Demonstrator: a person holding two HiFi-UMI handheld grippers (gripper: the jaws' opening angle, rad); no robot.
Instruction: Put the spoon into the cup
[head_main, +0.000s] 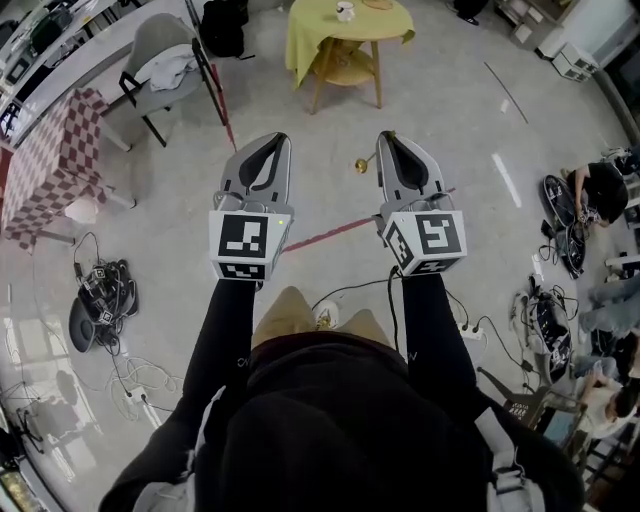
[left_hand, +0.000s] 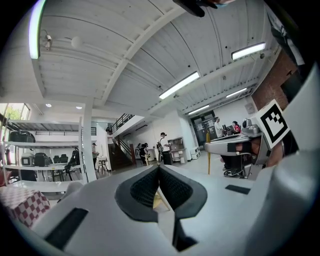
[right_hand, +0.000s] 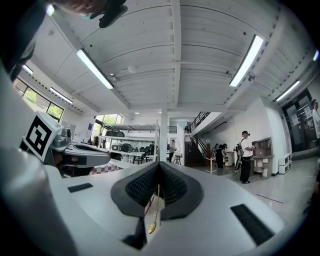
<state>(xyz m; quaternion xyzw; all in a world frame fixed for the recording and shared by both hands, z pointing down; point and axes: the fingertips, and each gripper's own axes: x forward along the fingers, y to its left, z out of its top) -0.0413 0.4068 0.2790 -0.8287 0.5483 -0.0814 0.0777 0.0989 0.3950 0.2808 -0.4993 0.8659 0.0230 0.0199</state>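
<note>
Most of the spoon (right_hand: 152, 227) is buried between the right gripper's (right_hand: 159, 170) jaws, pinched tight. The left gripper's (left_hand: 159, 169) jaws meet on nothing. The cup (head_main: 345, 11) is tiny and indistinct on the far counter (head_main: 310, 30).

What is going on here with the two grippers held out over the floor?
A person holds a gripper in each hand, both level. The right gripper is shut on a small gold spoon. The left gripper is shut and empty. The white cup stands on the yellow table farther ahead, so the spoon is not yet in it.
</note>
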